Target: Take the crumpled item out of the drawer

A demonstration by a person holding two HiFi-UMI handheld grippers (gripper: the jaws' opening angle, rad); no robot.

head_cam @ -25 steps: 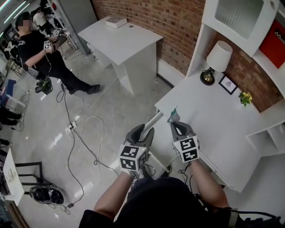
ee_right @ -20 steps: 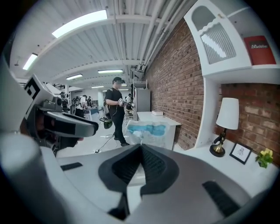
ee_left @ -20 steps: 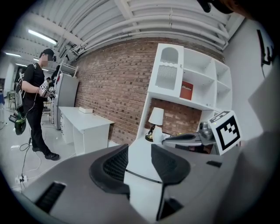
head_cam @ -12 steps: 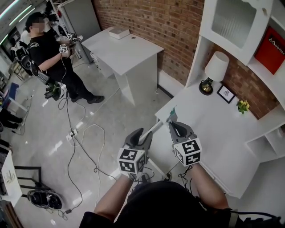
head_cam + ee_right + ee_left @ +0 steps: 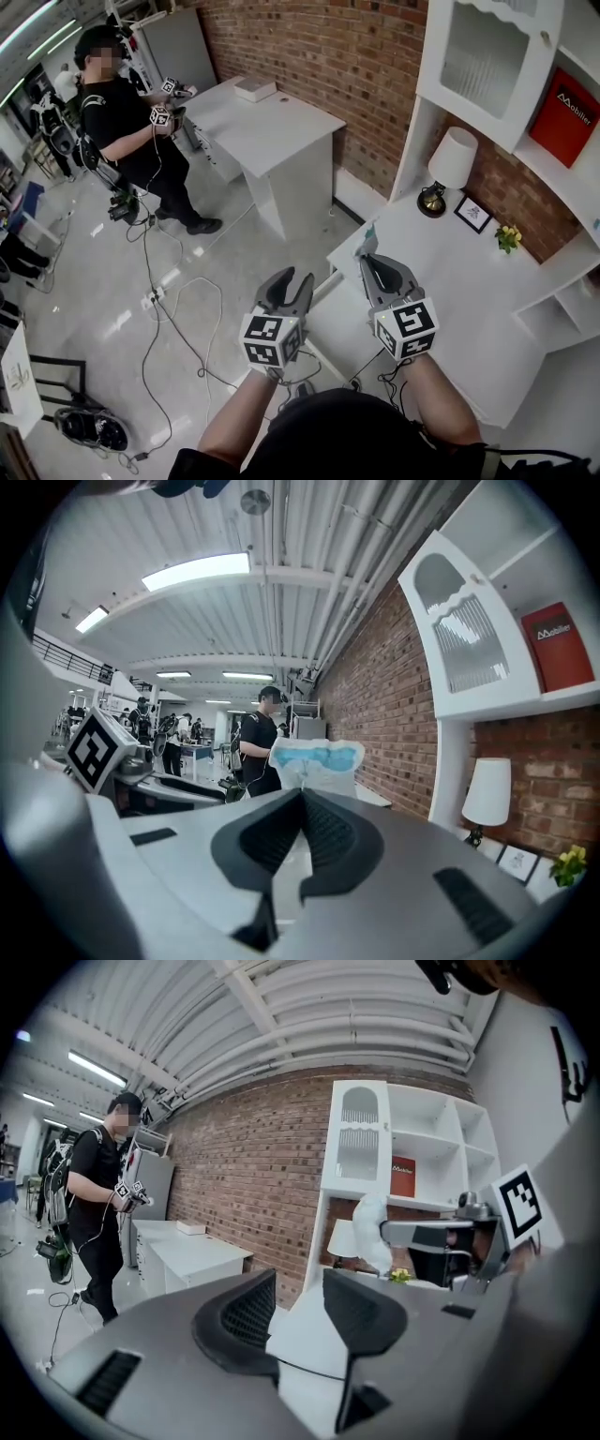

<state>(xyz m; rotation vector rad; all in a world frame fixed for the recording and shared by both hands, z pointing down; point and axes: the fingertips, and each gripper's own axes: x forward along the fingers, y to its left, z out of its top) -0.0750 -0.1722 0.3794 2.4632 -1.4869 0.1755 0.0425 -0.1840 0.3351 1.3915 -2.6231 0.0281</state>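
The crumpled item (image 5: pixel 367 241), white with a blue patch, sticks up from the tips of my right gripper (image 5: pixel 368 259), which is shut on it above the near left corner of the white desk (image 5: pixel 450 272). In the right gripper view the item (image 5: pixel 315 760) stands just past the closed jaws of the right gripper (image 5: pixel 303 794). My left gripper (image 5: pixel 292 281) hangs open and holds nothing, left of the pulled-out drawer (image 5: pixel 325 284). The left gripper view shows the left gripper (image 5: pixel 298 1288) with bare pads, and the item (image 5: pixel 378 1232) held off to its right.
On the desk's far side stand a lamp (image 5: pixel 450 164), a small picture frame (image 5: pixel 472 214) and yellow flowers (image 5: pixel 509 237). A white shelf unit with a red box (image 5: pixel 565 103) rises behind. A second white table (image 5: pixel 272 117), a person in black (image 5: pixel 131 141) and floor cables (image 5: pixel 178 309) lie left.
The right gripper has stayed shut on the crumpled item and drifted slightly right. The left gripper has slid back off the drawer. The person in black has walked closer to the far table.
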